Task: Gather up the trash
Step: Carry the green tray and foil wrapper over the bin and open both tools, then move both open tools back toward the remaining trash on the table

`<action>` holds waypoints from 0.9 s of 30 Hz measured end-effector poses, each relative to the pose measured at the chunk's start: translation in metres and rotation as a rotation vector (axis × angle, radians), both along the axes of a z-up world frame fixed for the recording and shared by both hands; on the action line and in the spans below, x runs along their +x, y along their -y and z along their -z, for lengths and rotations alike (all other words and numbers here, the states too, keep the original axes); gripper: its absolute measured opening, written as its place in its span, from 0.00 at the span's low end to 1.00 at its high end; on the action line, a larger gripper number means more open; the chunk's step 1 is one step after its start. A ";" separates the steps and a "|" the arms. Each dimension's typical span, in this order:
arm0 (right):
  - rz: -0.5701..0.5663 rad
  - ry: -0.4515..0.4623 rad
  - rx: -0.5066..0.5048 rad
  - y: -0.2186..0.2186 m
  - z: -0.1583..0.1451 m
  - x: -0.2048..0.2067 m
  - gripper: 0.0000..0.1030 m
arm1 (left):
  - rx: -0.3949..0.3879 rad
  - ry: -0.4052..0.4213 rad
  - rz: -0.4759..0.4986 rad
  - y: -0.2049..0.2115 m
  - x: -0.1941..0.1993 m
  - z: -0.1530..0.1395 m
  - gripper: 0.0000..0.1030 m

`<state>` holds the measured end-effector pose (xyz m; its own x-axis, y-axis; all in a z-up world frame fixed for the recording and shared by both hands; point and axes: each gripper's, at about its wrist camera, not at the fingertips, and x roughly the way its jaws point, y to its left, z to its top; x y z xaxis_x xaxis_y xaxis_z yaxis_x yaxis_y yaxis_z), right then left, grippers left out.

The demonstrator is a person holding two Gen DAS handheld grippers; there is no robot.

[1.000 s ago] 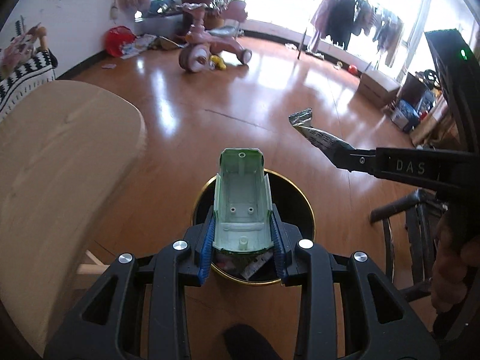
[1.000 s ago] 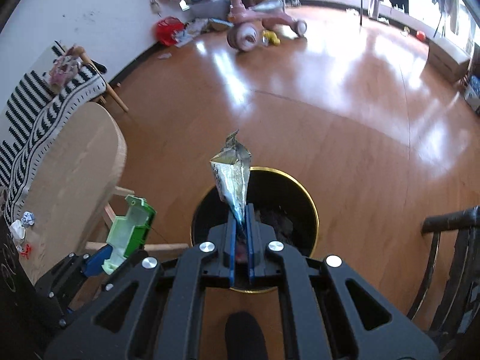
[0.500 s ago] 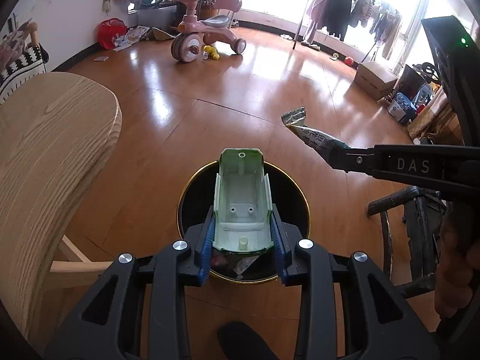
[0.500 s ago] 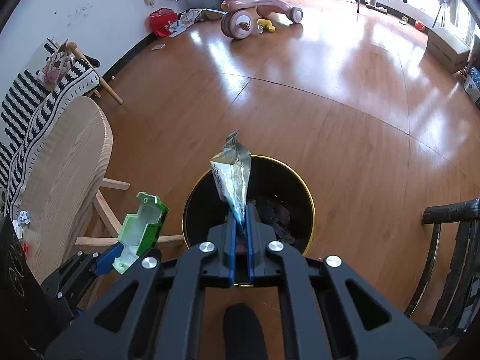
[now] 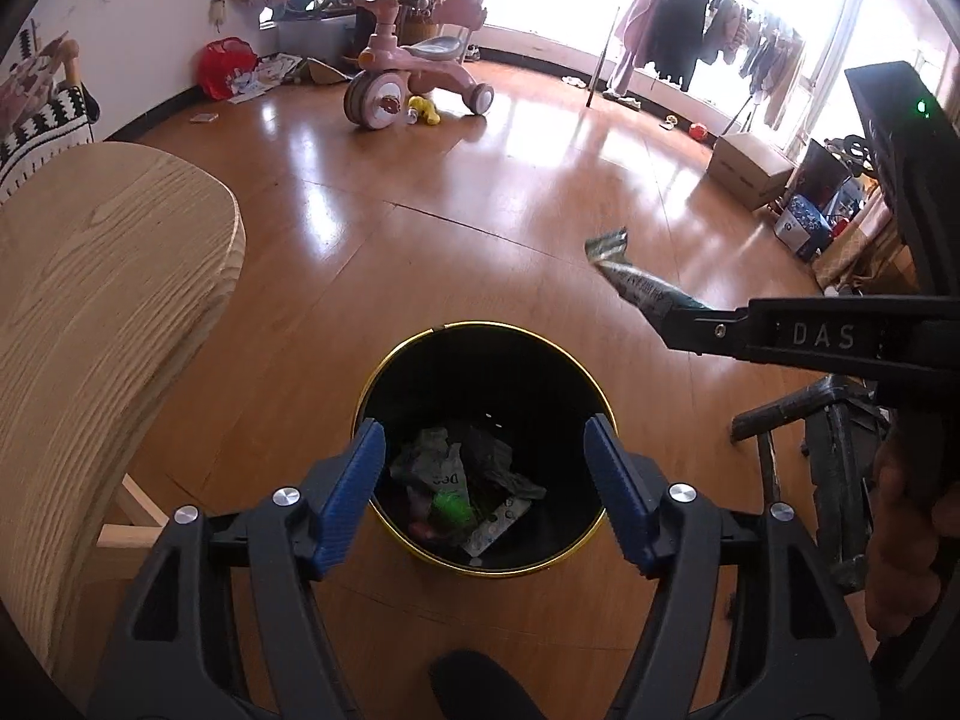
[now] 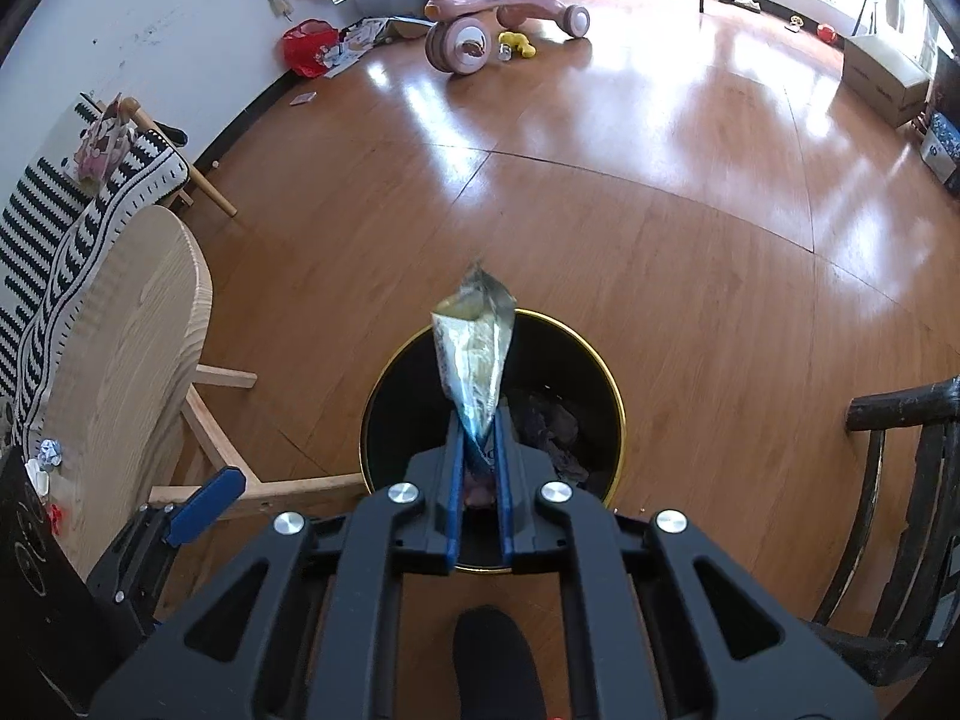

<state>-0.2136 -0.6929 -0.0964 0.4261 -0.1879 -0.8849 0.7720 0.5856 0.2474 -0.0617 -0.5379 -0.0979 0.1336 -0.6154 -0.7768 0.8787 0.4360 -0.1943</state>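
Observation:
A black trash bin with a gold rim (image 5: 420,336) stands on the wood floor and holds crumpled wrappers. A green plastic piece (image 5: 451,507) lies among them. My left gripper (image 5: 483,426) hovers just above the bin, its jaws opening, with nothing between the blue pads (image 5: 354,480). My right gripper (image 6: 480,426) is over the same bin (image 6: 612,384), pinching a silver foil wrapper (image 6: 474,348) that sticks up from its tips; its jaws are starting to open with the wrapper still between them. The left wrist view shows that wrapper (image 5: 636,285) from the side, right of the bin.
A light wooden chair seat (image 5: 90,300) is close on the left, and a dark wooden chair (image 5: 828,420) on the right. A person's hand (image 5: 906,540) grips the right tool. A pink tricycle (image 5: 408,84), a cardboard box (image 5: 750,171) and a clothes rack stand far back.
My left gripper opened and the green plastic piece dropped out of it into the bin. The right gripper's pads have parted slightly around the wrapper. Neither hand moved much.

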 end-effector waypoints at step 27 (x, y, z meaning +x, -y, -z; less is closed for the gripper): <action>-0.088 0.133 -0.137 -0.067 -0.052 0.063 0.73 | -0.067 0.072 -0.313 -0.111 0.083 -0.064 0.92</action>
